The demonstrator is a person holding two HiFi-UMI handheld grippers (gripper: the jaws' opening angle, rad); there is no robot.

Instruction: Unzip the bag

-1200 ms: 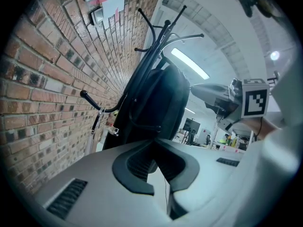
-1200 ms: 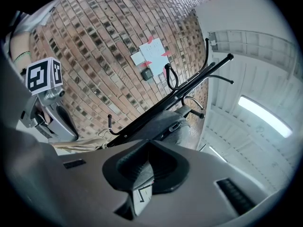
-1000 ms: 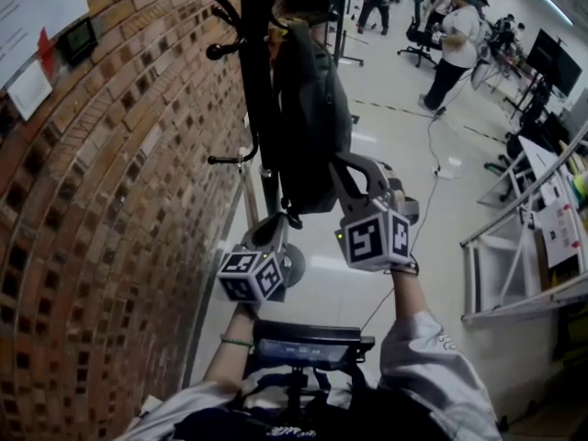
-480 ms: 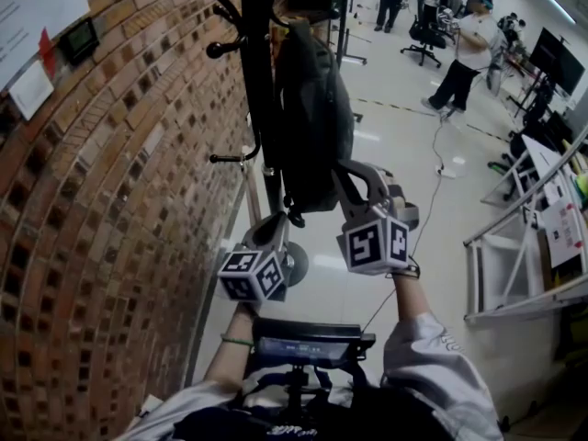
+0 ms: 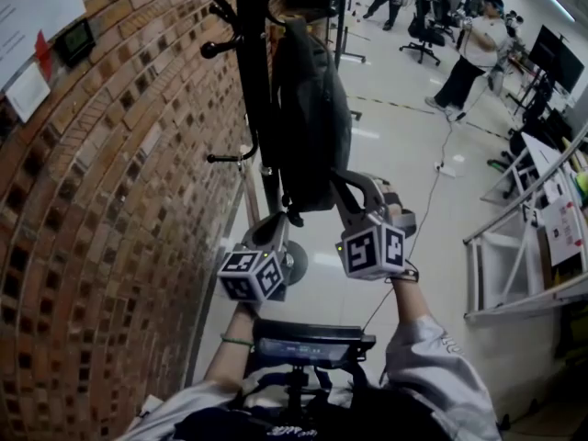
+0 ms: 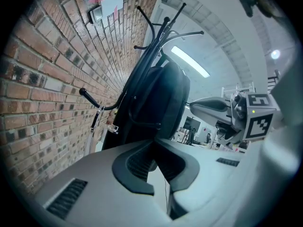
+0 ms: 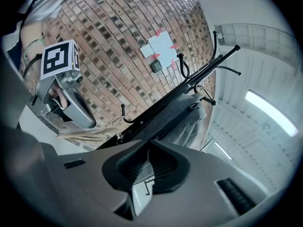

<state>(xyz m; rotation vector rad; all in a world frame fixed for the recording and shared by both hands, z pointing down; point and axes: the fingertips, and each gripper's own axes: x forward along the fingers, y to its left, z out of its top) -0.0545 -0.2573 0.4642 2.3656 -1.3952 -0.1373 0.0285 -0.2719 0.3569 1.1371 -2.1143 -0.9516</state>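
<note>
A red brick wall (image 5: 110, 200) flanks a pale glossy floor (image 5: 395, 136), with a black coat stand (image 5: 253, 62) beside it.

The right tool (image 7: 147, 148) points up at a grey bag (image 7: 182, 115). Its jaws are opening, but the tips are almost touching, and nothing shows between them. The bag hangs on a black coat stand (image 7: 208, 63) beside a brick wall (image 7: 109, 46). White papers (image 7: 163, 51) are stuck on the wall. The left tool (image 7: 90, 122) is on the left, near the bag's lower end.

Dark grey bag (image 5: 308, 108), red-brown brick wall (image 5: 110, 209)
</note>
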